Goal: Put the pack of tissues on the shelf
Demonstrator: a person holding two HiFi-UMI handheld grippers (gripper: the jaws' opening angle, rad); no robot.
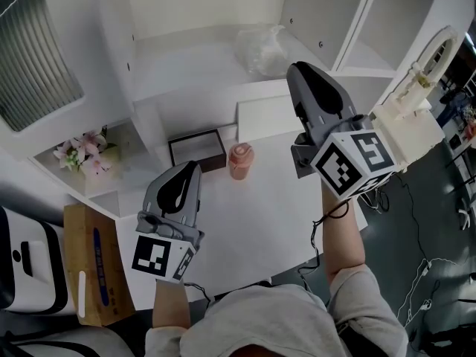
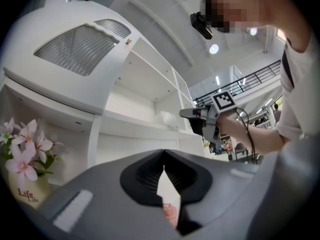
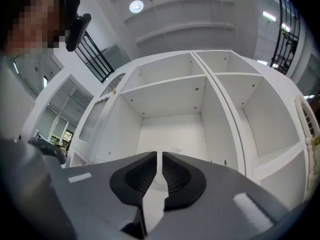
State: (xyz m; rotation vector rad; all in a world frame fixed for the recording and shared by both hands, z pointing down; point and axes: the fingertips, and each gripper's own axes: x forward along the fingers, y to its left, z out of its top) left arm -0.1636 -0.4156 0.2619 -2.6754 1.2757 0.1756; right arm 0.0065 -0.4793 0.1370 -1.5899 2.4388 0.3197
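A pack of tissues lies on the white shelf, just beyond and to the left of the tips of the right tool. That tool's jaws are drawn almost together, with only a slit between them and nothing in it. From the left gripper view the pack sits just beside the right tool; whether the two touch cannot be told.

The left tool hangs lower, over the bench, its jaws meeting at the tips and empty. A pink cup-like container and a dark-framed box stand just ahead of it.

The placing looks all but done. What counts now is a clean exit: the right tool is best drawn straight back along its own line. Its jaws should stay narrow and well off the wrapper, so the light pack is not dragged toward the shelf's front edge.

The pack is a soft, rounded bundle in clear, crinkled film that catches the light. It is likely to slide or snag easily. The shelf and bench are smooth, flat and matt white, while the jaw pads are dark and finely ribbed.
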